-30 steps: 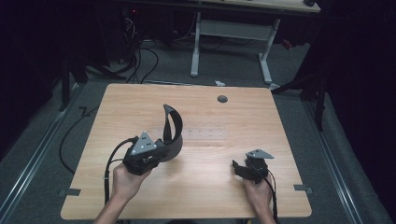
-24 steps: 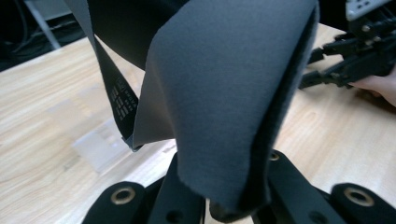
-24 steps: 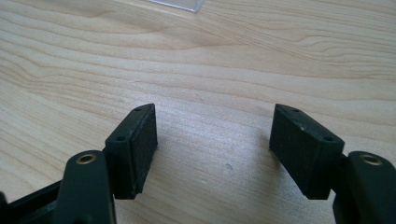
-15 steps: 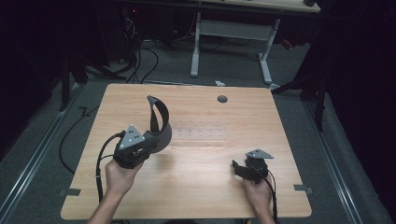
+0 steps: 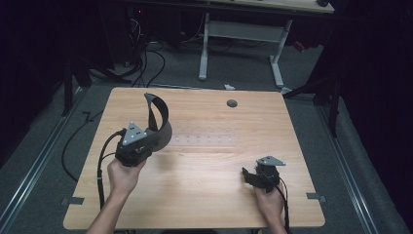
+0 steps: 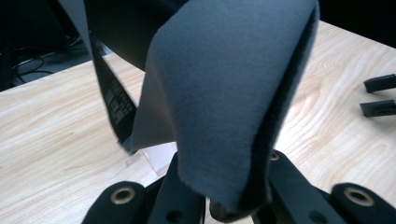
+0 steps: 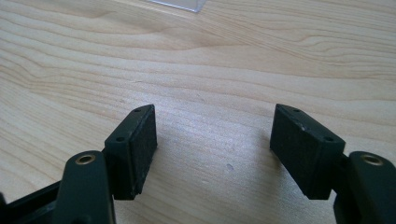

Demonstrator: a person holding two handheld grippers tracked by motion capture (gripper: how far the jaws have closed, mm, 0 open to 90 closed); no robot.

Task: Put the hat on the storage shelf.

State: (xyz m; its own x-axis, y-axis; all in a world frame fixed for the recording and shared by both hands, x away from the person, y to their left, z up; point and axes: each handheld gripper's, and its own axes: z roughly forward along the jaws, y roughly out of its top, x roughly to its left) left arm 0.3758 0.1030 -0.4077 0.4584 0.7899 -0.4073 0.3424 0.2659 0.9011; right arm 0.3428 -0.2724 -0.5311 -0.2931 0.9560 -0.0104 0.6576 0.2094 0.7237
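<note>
Grey fabric, a folded pad with a black strap (image 5: 157, 113), is pinched between the closed jaws of the left gripper (image 5: 146, 141) and held up above the left half of the wooden table (image 5: 204, 195). Near the table's right front corner, the right gripper (image 5: 249, 174) rests low with jaws apart, nothing between them.

High view: fixed above the near edge of the worktop (image 5: 209, 161), facing forward and down, far enough to take in all four corners and the floor beyond. Left gripper view: riding on the left tool (image 6: 224, 205), looking along its jaws from very close, across the worktop toward the right tool's (image 6: 379, 95) jaw tips. Right gripper view: mounted on the right tool (image 7: 212, 140), tilted down, close to the wood. Shared by all three: the worktop's middle.
</note>
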